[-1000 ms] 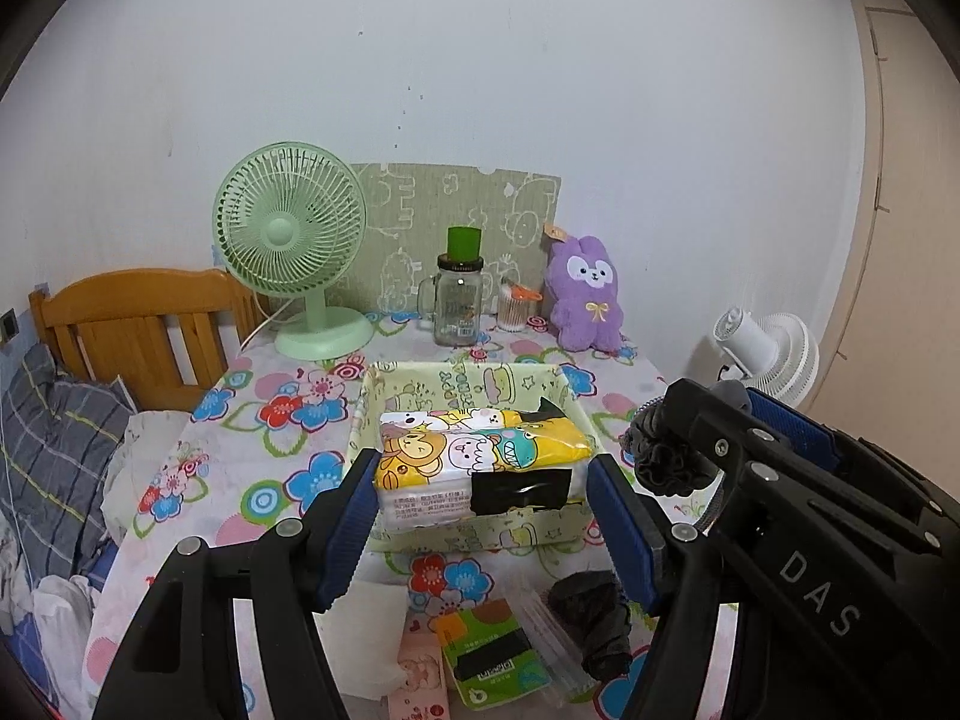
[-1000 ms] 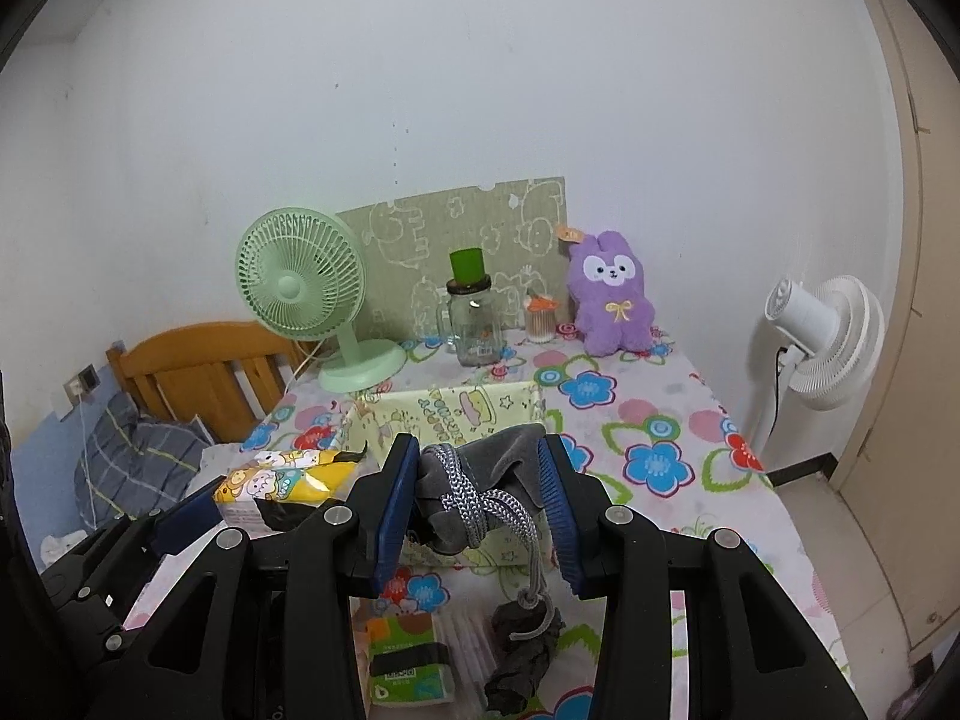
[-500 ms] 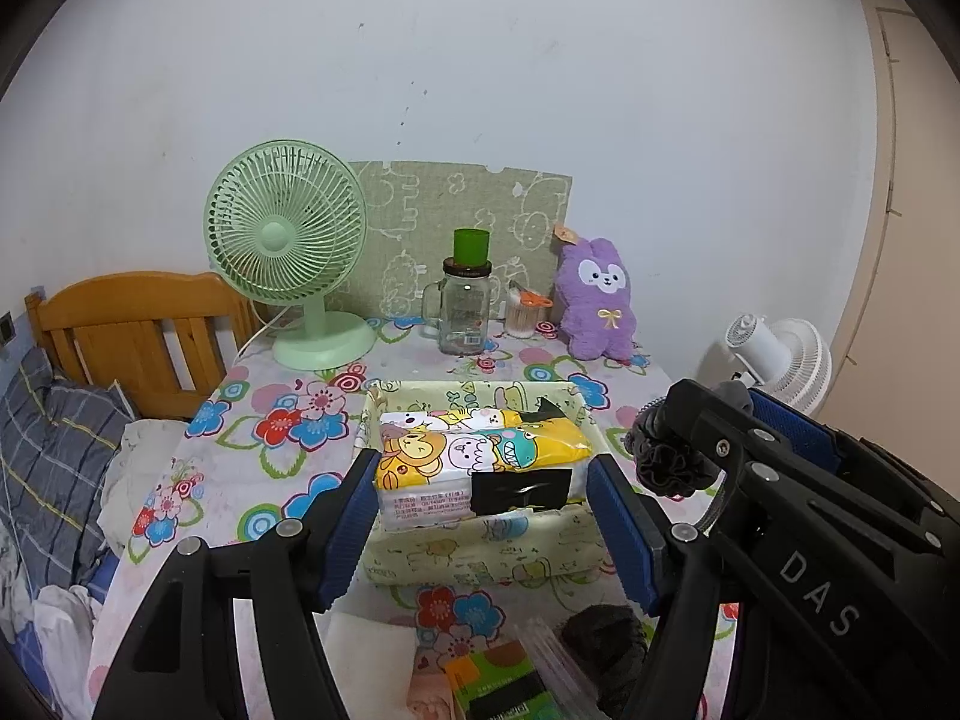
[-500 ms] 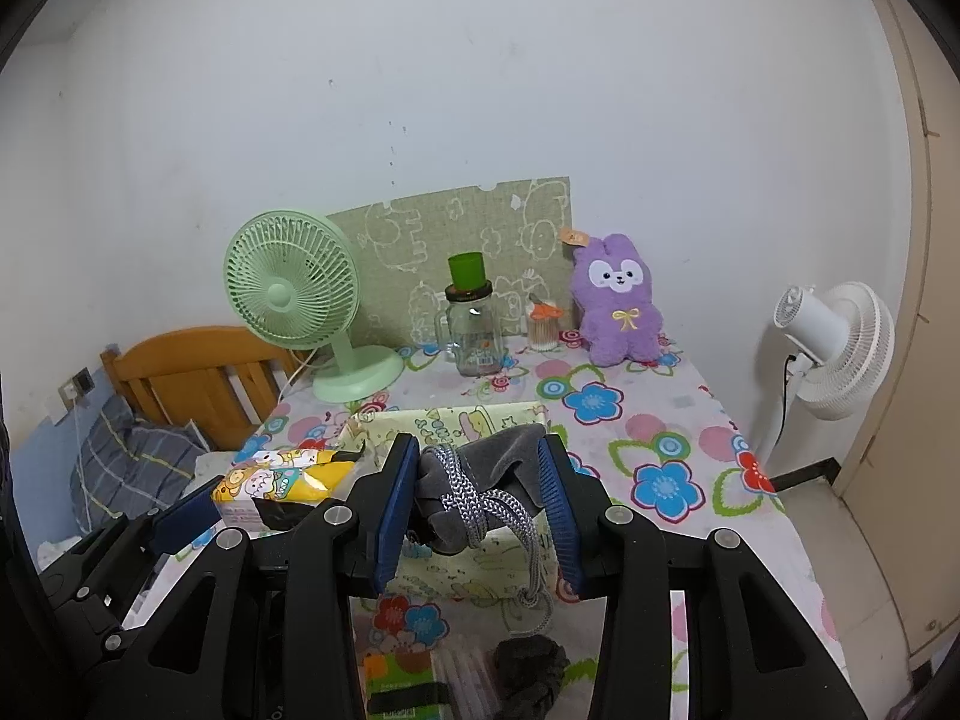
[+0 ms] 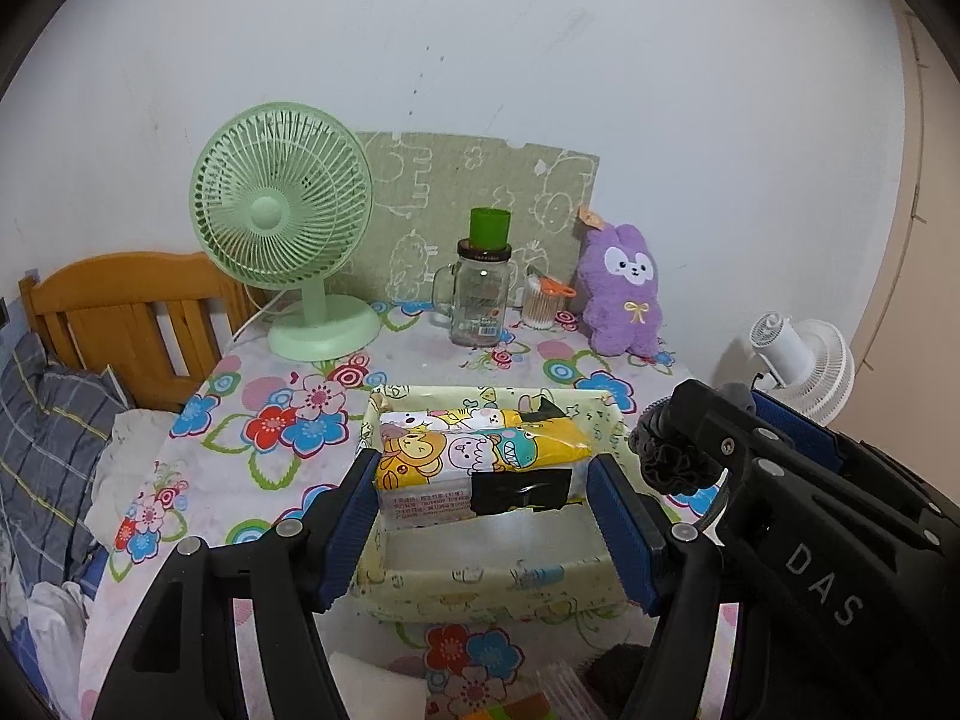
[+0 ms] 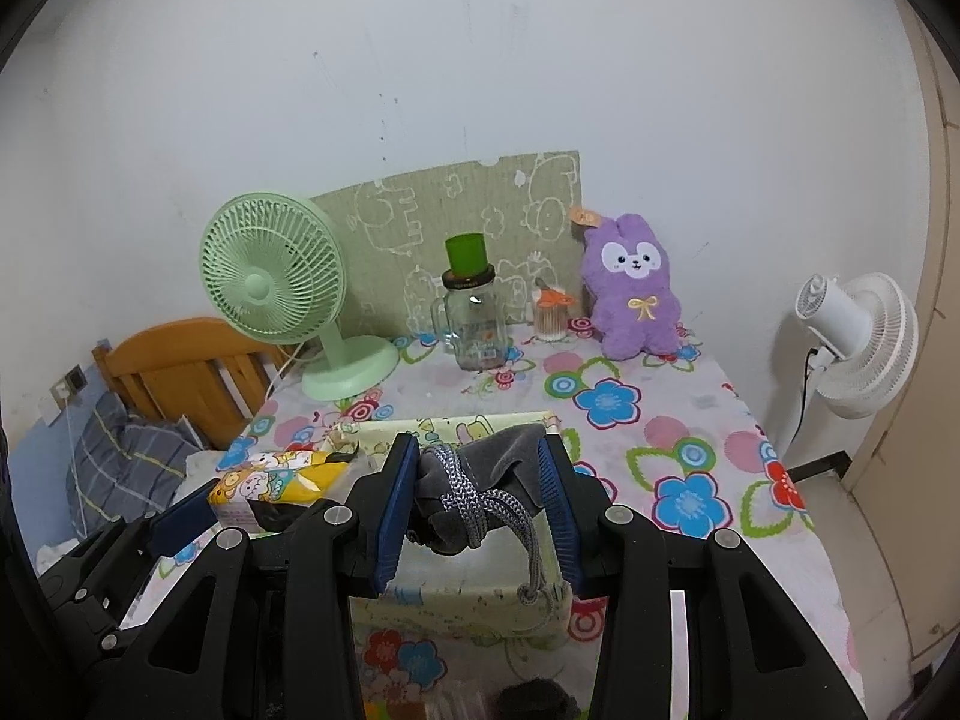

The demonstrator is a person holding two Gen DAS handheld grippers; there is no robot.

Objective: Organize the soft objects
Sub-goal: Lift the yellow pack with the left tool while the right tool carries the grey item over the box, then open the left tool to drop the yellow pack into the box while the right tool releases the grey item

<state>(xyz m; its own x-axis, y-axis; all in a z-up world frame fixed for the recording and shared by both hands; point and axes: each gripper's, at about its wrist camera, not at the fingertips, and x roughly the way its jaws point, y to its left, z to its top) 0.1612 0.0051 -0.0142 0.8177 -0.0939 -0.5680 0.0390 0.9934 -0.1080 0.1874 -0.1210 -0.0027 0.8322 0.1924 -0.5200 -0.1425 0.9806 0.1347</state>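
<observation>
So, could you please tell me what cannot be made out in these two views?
- Left wrist view: the box floor, hidden by the tissue pack.
- Left wrist view: the items at the bottom edge, cut off.
- Right wrist view: the box interior, behind the grey pouch.
- Both views: the jar label, too small.

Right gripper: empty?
No. The right gripper is clamped on a grey drawstring pouch, its cord hanging below the pads.

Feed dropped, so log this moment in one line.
left gripper: shut on tissue pack | right gripper: shut on grey pouch | both over box | nothing released yet
</observation>
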